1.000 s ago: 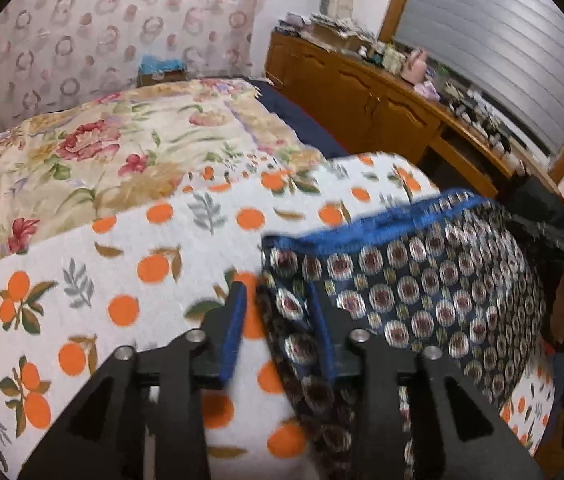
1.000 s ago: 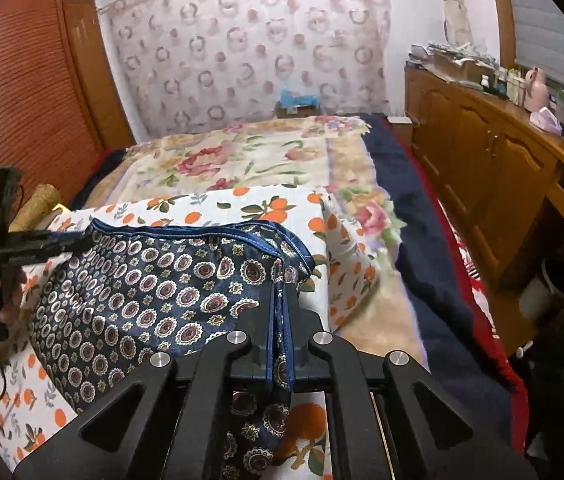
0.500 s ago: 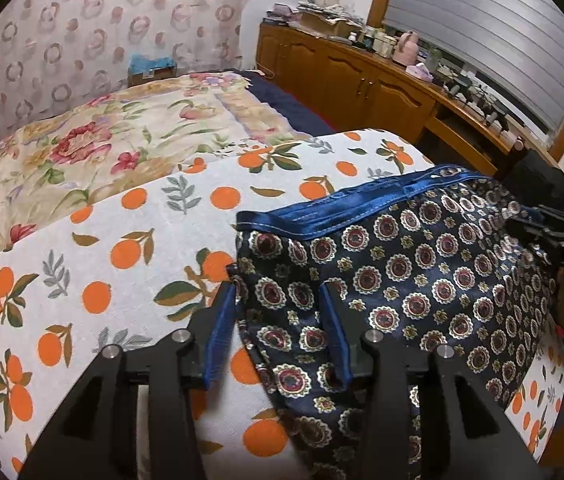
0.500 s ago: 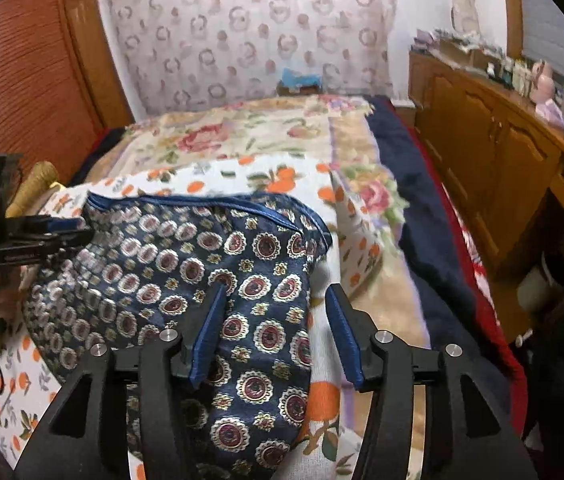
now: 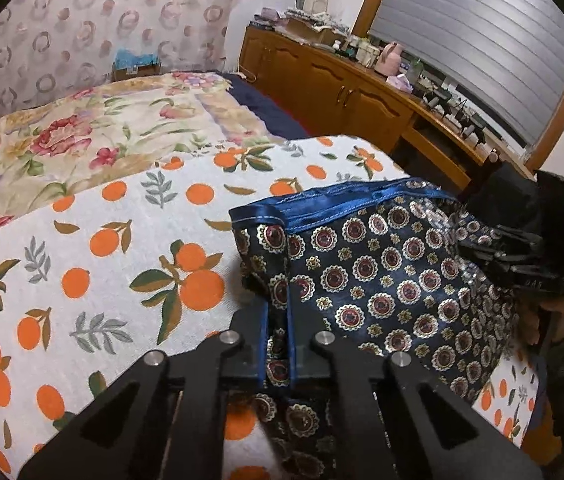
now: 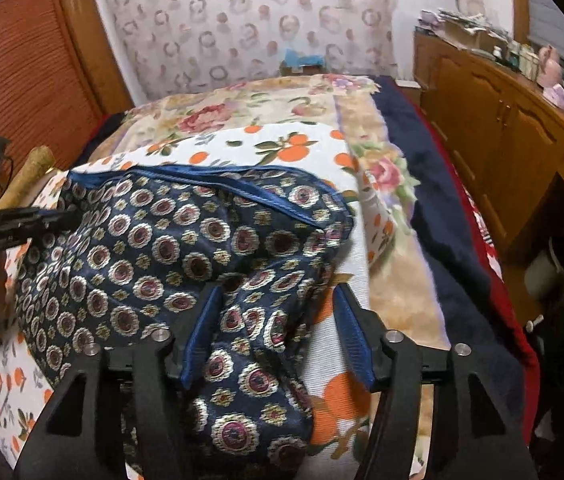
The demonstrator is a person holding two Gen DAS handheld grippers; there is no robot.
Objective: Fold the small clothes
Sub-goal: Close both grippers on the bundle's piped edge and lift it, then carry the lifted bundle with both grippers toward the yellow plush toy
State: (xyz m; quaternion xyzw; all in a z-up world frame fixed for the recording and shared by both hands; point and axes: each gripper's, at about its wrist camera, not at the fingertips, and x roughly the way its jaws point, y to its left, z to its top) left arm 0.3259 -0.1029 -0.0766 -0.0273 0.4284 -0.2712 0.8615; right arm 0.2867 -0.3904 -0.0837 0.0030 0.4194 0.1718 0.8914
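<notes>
The navy patterned shorts [image 5: 385, 276] with a blue satin waistband [image 5: 321, 204] lie on the orange-print cloth [image 5: 122, 248] spread over the bed [image 5: 94, 136], near its foot. The left gripper [image 5: 278, 320] is clenched on a pinched fold at the garment's left edge, cloth squeezed between its blue pads. The right gripper [image 6: 278, 320] is not gripping: its jaws are closing, and a bunched corner of the shorts sits between the fingers [image 6: 202, 332], touching the left one while the right one stands clear over the cloth. A wooden cabinet [image 6: 493, 128] runs along the bed's right side.
</notes>
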